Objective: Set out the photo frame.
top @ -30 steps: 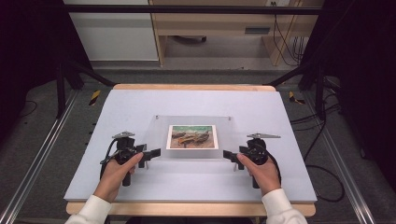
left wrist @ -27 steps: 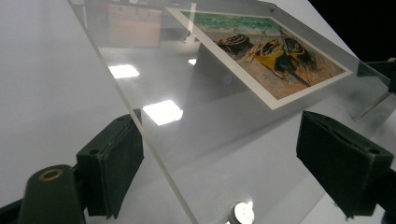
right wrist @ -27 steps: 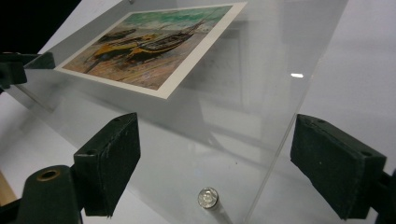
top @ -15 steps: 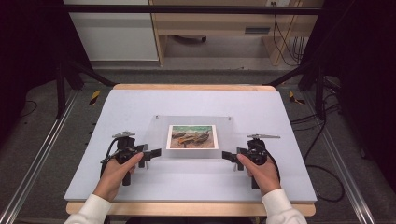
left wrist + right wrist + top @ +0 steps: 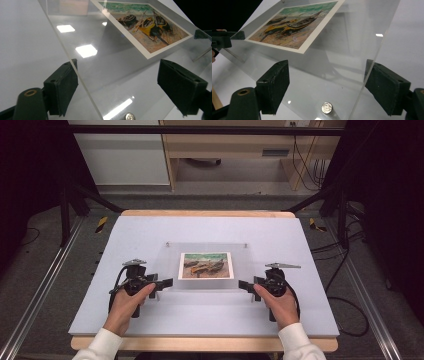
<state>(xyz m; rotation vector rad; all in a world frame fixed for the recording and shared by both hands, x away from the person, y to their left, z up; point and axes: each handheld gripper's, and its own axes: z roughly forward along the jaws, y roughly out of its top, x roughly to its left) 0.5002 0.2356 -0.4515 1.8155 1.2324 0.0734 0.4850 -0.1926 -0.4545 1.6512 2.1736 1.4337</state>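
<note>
A clear acrylic panel (image 5: 240, 265) lies flat on the white table (image 5: 210, 227), with a print of beached boats (image 5: 206, 265) in its middle. My left gripper (image 5: 162, 283) is open at the panel's near left corner. In the left gripper view the jaws of that gripper (image 5: 121, 82) stand wide apart, and the panel's edge (image 5: 85, 82) runs between them, close to the left jaw. My right gripper (image 5: 245, 285) is open at the near right corner. The right gripper view has that gripper (image 5: 329, 87) spread across the panel's (image 5: 342, 50) corner, near the print (image 5: 294, 25).
Small metal studs (image 5: 129, 116) (image 5: 326, 107) sit at the panel's near corners, and two more at its far edge (image 5: 167, 242). Each hand rests on the table behind its gripper. A wooden desk (image 5: 225, 150) and cables stand beyond the table.
</note>
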